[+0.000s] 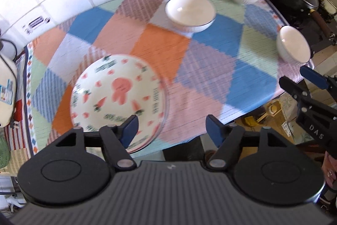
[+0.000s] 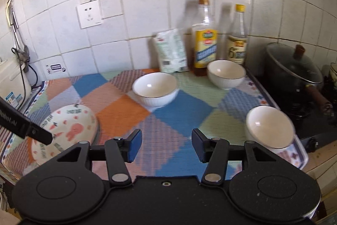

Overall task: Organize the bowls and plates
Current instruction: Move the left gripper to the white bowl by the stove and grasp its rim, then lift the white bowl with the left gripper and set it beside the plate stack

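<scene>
The right gripper (image 2: 166, 143) is hovering with jaws apart, nothing between them, over a patchwork cloth (image 2: 179, 115). Three white bowls (image 2: 155, 88) (image 2: 226, 73) (image 2: 269, 127) are sitting apart on it. A carrot-print plate (image 2: 69, 130) is lying at the left, the left gripper (image 2: 31, 130) crossing over it.

Cloth (image 2: 168, 111): patchwork of orange, blue, pale green, pink & lilac squares, some plain, some fine-striped, w/ a dark-edged border of small coloured shapes. Plate (image 1: 118, 96): cream w/ a pink rabbit in the centre, orange carrots, small pink bits & green lettering round the rim. Three bowls (image 2: 155, 88) (image 2: 226, 73) (image 2: 269, 125): white, thin dark rim line. Grippers (image 1: 171, 128) (image 2: 166, 144): black bodies, blue pads. Wall (image 2: 147, 3): white tiles, grey grout. Oil bottle (image 2: 204, 43): clear, amber at the bottom, yellow & blue label. Second bottle (image 2: 237, 39): clear, yellow cap, cream label. Bag (image 2: 171, 51): white w/ green print. Wok (image 2: 294, 69): black, brown knob & handle.
</scene>
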Demonstrator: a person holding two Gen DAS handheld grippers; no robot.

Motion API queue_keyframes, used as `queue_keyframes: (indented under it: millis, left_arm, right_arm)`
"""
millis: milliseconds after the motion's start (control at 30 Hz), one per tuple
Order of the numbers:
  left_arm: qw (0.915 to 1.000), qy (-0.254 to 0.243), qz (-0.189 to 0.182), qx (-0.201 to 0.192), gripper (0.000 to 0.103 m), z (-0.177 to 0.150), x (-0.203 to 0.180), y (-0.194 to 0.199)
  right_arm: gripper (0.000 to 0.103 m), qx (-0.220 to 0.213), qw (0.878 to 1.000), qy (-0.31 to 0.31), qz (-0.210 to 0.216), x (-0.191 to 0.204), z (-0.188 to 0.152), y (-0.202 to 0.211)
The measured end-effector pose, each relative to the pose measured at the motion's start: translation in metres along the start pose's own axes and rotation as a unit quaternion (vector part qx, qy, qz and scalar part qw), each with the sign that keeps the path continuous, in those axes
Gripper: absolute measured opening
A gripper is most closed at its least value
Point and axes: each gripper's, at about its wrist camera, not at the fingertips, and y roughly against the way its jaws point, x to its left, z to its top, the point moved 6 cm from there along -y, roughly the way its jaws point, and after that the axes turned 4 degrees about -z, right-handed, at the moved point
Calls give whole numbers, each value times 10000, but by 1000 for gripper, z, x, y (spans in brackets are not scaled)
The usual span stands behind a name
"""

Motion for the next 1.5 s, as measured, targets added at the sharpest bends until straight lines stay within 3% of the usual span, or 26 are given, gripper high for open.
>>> queue_keyframes:
  millis: [33,100,333,433,533,700,967,1200,1333,1500]
  left_arm:
    - [10000,-19,28,-31,75,3,-10,0]
    - [9999,-77,76,-82,79,10,-28,-2]
    - [9991,-336,155,-185,89,35,-90,-23]
    - [9988,-369,178,-276,91,44,-114,-36]
    - [9989,-335,140,-285,91,54,-137,-51]
    - [9994,-272,-51,-207,91,68,-173,-76]
    - [9975,-636,-107,-274,91,90,-217,-107]
    - [9960,-877,-95,-150,91,103,-242,-141]
    - [9955,-933,-137,-107,85,105,-247,-158]
    - [9981,-547,-268,70,53,107,-245,-183]
  right_arm:
    - [59,3,10000,17,-6,-10,0,0]
    - [72,-47,10000,55,-43,-31,1,0]
    - [75,44,9998,97,-147,-98,-6,-18]
    - [93,24,9998,134,-152,-122,-13,-30]
    - [93,-34,9993,340,-179,-140,-21,-42]
    - [93,276,9986,430,-153,-164,-33,-66]
    - [93,787,9962,379,-51,-188,-47,-102]
    - [93,857,9958,324,81,-190,-48,-127]
    - [93,834,9956,380,170,-186,-47,-137]
    - [93,795,9958,319,320,-183,-42,-146]
